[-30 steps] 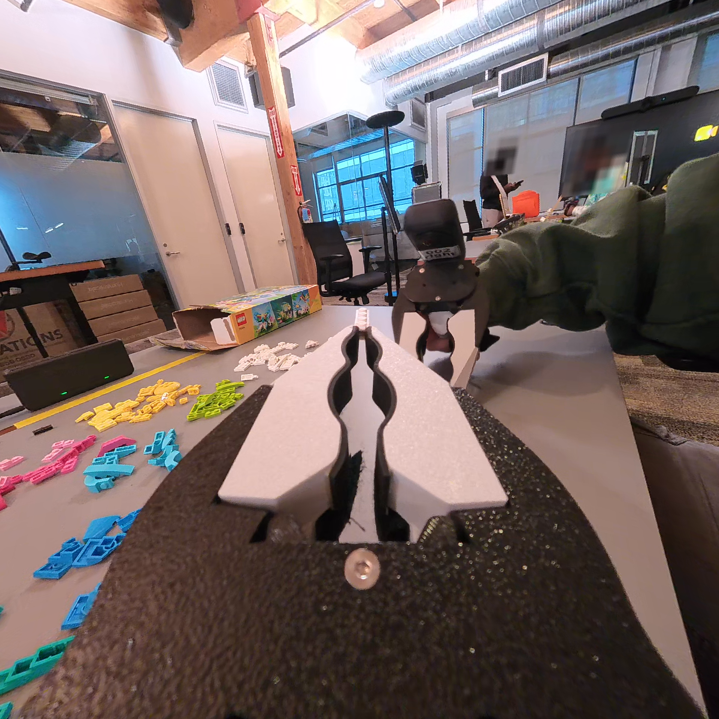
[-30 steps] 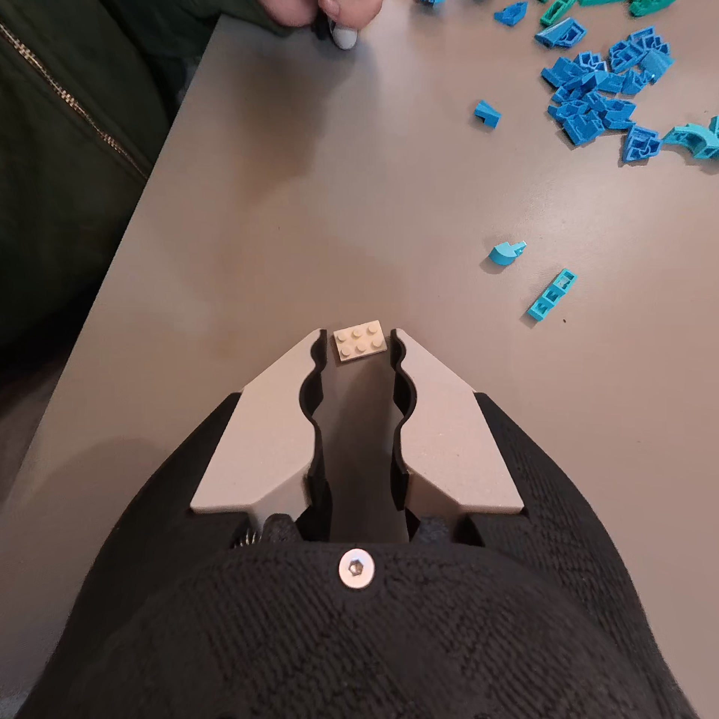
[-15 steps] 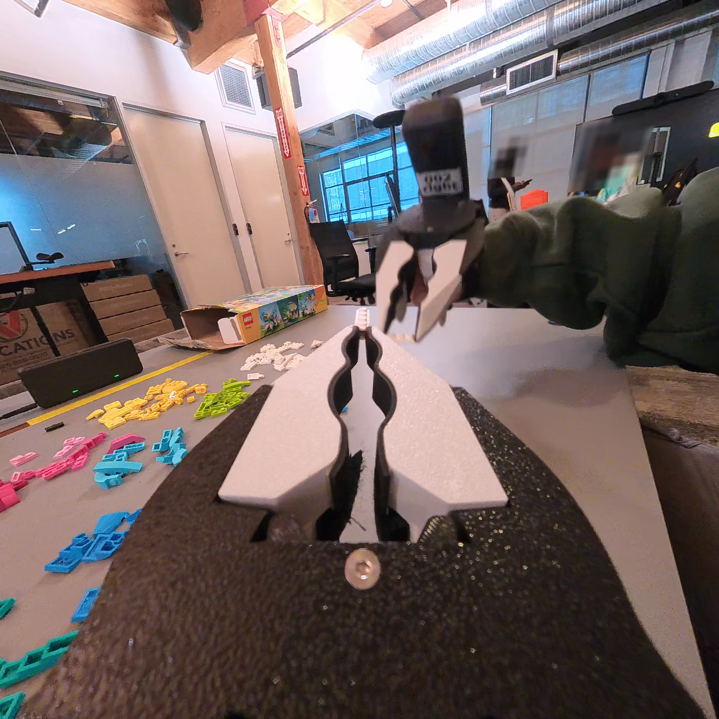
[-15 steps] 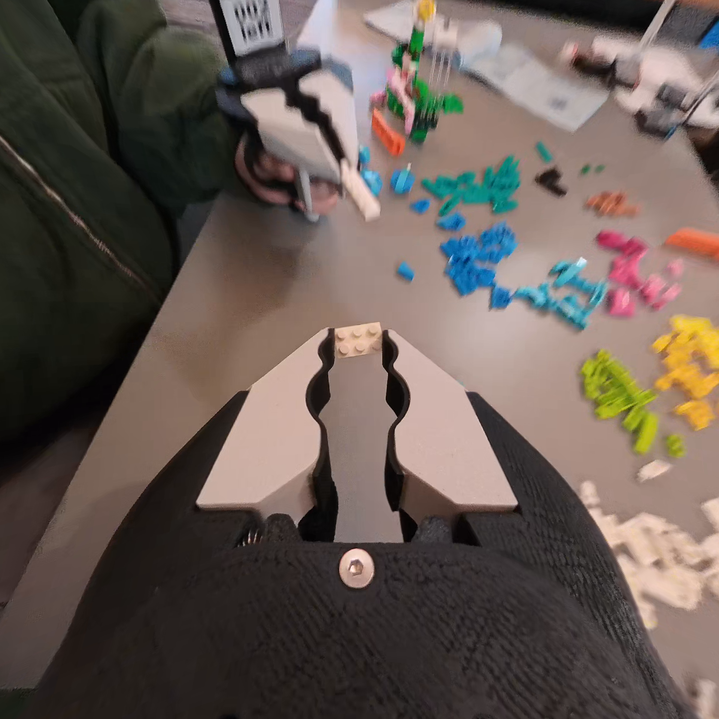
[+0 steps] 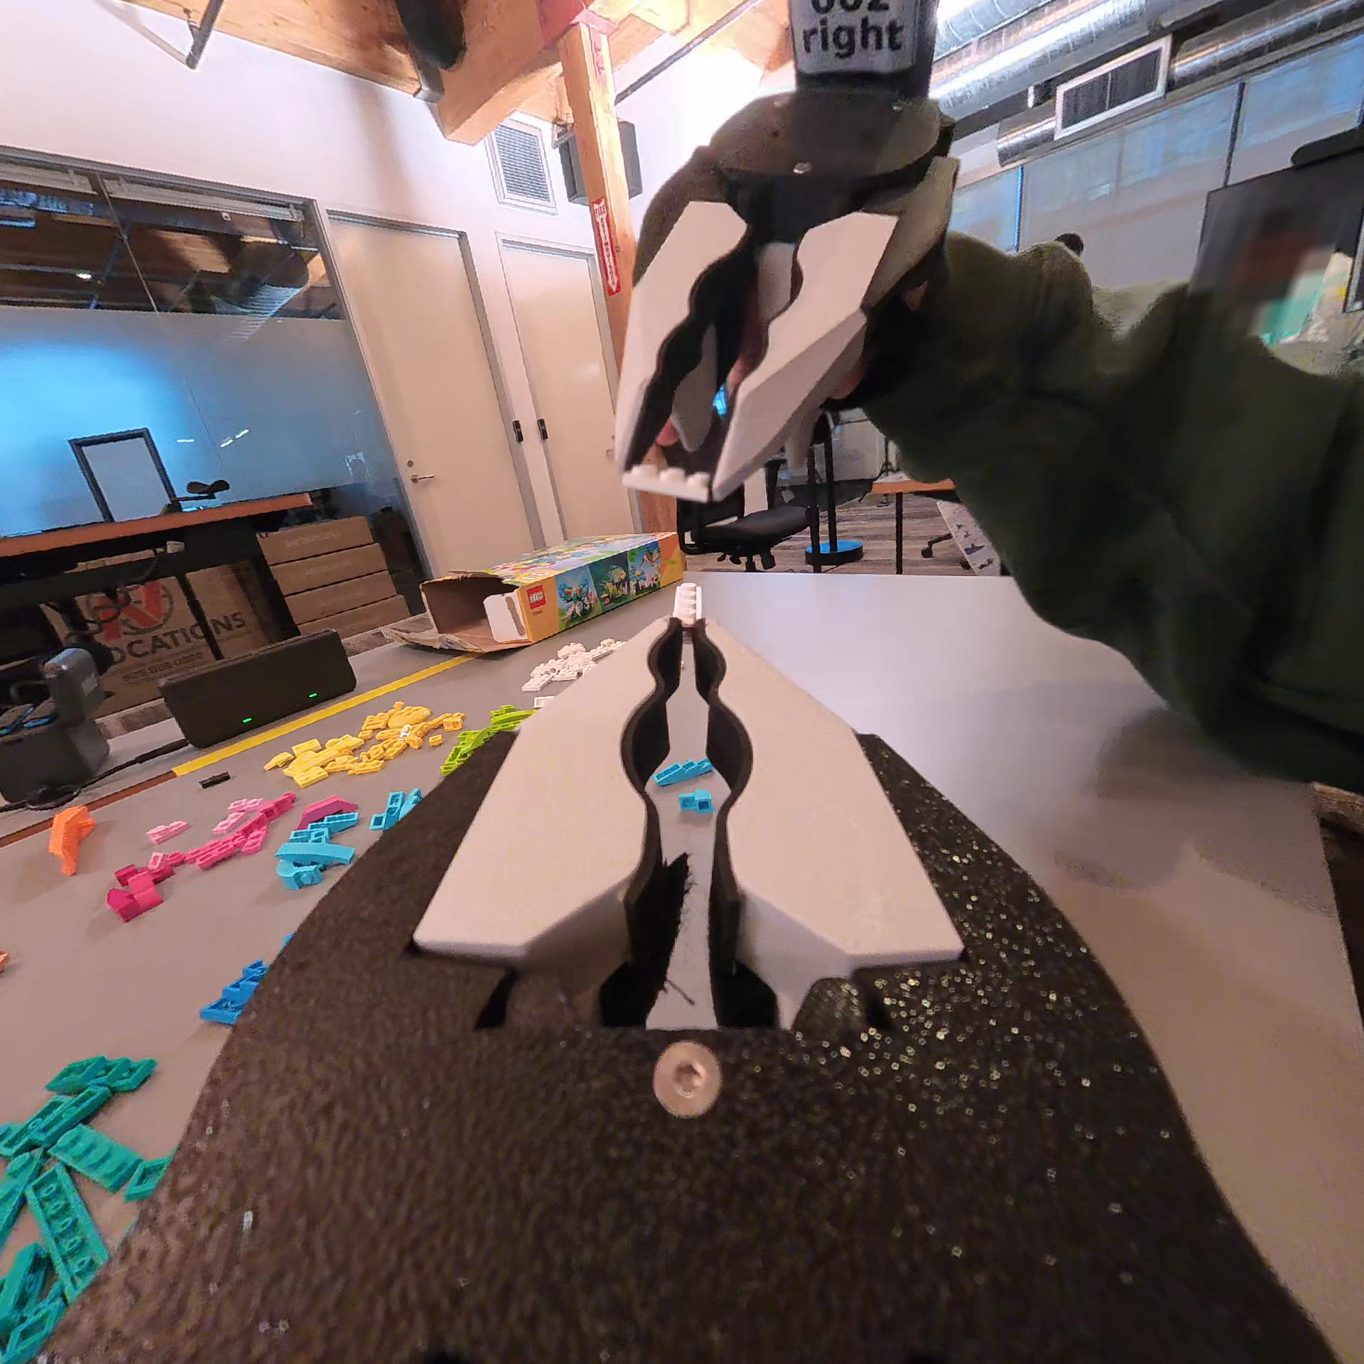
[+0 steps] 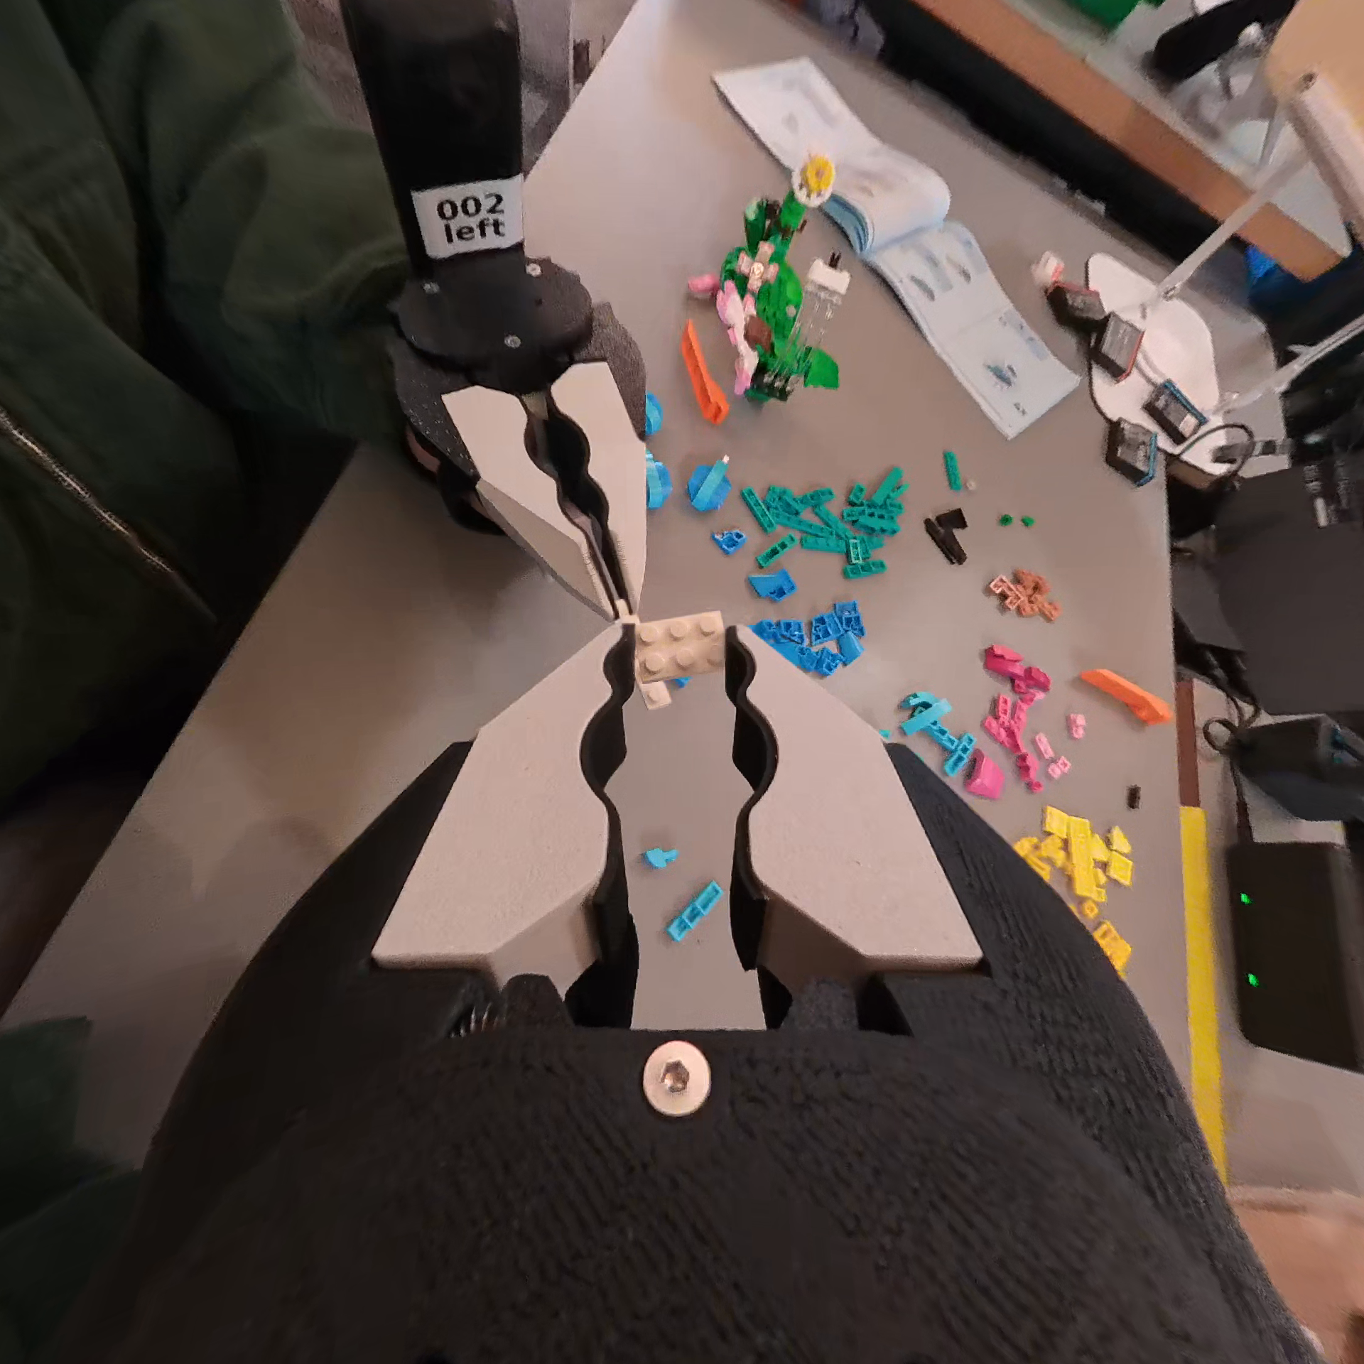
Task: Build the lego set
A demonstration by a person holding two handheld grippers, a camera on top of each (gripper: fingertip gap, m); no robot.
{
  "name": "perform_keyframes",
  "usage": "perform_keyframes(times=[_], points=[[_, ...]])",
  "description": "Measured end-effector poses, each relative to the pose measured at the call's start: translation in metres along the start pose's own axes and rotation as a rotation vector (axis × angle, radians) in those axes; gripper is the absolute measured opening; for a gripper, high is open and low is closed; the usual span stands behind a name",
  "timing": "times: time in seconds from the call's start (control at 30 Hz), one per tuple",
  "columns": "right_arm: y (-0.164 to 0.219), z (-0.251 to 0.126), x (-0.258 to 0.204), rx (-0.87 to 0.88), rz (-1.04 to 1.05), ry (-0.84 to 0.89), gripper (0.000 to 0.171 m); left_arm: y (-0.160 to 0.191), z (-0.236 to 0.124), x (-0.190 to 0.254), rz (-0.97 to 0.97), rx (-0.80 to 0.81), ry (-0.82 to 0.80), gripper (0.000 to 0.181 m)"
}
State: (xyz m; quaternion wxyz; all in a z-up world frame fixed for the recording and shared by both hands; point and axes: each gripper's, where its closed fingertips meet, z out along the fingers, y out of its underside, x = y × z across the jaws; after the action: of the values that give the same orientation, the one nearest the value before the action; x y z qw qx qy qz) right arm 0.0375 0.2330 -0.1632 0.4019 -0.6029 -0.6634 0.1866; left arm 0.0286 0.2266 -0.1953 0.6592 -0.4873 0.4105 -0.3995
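Above the tabletop (image 6: 369,664), the right gripper (image 6: 679,649) pinched a white plate (image 6: 679,646); the left gripper (image 5: 686,627) clamped a thin white strip (image 5: 688,599), mostly hidden between its fingers (image 5: 576,797).

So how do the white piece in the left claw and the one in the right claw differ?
The left gripper pinches a narrow white lego strip with one stud row, jaws nearly closed. The right gripper clamps a wide white lego plate with two stud rows, jaws farther apart. Both are white, studded and held above the table.

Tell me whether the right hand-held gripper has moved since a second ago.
Yes. In the left wrist view, the right hand-held gripper has risen from the grey table, now above the opened cardboard box.
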Motion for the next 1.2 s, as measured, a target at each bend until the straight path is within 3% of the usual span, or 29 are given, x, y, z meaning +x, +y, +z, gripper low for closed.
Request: perform_keyframes(times=[0.33,1.2], points=[[0.018,0.006,-0.008,0.029,0.143,-0.092,0.023,0.003,0.001,0.005,0.006,-0.02,0.025,0.0],[0.027,0.012,-0.028,-0.037,0.065,-0.172,0.023,0.001,0.001,0.017,-0.055,-0.002,0.117,0.0]])
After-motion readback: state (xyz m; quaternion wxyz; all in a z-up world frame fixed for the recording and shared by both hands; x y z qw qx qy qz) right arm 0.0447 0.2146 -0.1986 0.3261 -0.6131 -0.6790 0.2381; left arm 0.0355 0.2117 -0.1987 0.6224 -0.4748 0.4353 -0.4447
